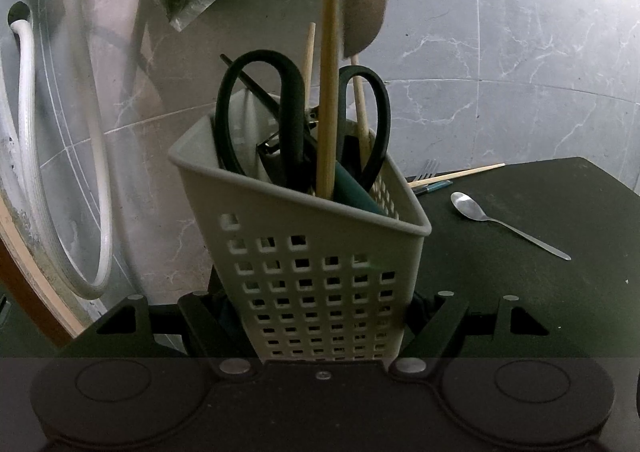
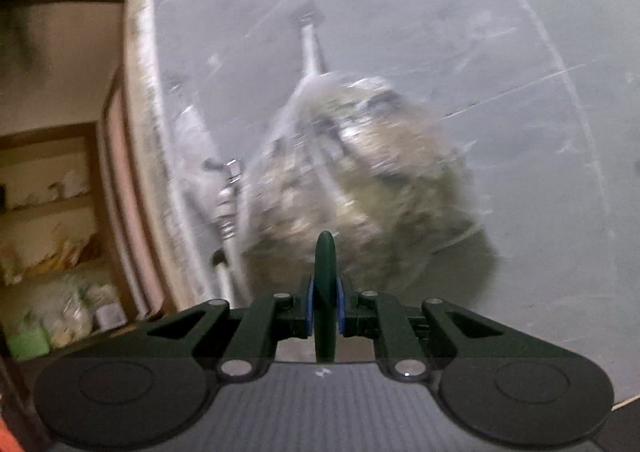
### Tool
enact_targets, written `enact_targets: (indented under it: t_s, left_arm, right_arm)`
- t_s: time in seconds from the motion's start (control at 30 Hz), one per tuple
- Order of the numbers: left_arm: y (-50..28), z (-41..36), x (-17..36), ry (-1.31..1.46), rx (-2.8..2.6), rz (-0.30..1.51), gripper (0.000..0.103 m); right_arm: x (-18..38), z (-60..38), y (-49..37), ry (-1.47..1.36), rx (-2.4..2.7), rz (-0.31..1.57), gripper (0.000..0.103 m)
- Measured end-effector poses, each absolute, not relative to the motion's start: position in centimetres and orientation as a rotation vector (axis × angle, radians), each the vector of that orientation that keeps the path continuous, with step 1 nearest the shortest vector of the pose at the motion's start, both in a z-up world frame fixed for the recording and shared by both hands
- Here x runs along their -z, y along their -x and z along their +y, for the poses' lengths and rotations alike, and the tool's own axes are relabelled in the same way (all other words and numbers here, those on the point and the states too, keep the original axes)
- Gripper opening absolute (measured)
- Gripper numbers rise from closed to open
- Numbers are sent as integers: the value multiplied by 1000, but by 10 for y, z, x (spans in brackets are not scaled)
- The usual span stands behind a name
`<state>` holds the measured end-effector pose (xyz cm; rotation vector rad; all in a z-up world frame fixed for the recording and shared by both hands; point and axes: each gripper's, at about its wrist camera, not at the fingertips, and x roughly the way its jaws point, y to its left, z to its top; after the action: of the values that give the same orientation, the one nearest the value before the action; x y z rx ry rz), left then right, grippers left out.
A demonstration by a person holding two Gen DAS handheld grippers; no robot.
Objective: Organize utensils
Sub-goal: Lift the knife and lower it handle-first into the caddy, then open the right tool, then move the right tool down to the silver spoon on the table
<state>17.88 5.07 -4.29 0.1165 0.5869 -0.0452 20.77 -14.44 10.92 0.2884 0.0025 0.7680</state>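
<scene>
Left gripper (image 1: 320, 316): clamped on the caddy (image 1: 304, 252) (perforated, pale grey), one finger against each lower side wall; caddy tilted, rim toward 11 o'clock. Inside the caddy: scissors (image 1: 280, 120) with black loops up, a thick wooden stick (image 1: 329, 92), thinner chopsticks (image 1: 309, 52), a dark green handle (image 1: 356, 188). On the dark table (image 1: 520, 292), at 3 o'clock from the caddy: a spoon (image 1: 472, 206), bowl toward the caddy, well apart from it. Beyond the spoon, at 1 o'clock from it: loose chopsticks (image 1: 460, 174) beside a fork (image 1: 428, 168). Right gripper (image 2: 324, 308): clenched on a green handle (image 2: 325, 272) seen edge-on between the blue pads (image 2: 308, 304), handle end toward 12 o'clock. Background heavily blurred (a bag against a grey wall; shelves at 9 o'clock).
</scene>
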Motion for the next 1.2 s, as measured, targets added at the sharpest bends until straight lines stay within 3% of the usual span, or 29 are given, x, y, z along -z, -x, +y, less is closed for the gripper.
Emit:
enact_targets:
  t_s: [0.9,0.93,1.03,1.2]
  left_arm:
    - [-179,51,43,-116,46,587,77]
    - [-179,51,43,-116,46,587,77]
    - [-179,51,43,-116,45,588,77]
    - [-179,51,43,-115,45,589,77]
  right_arm:
    - [-45,-103,-200,-76,-845,196,17]
    - [-44,-103,-200,-75,-853,203,22]
    - [-45,-108,-197,-73,-850,193,60]
    - [-49,-131,-195,-88,-801,167,96]
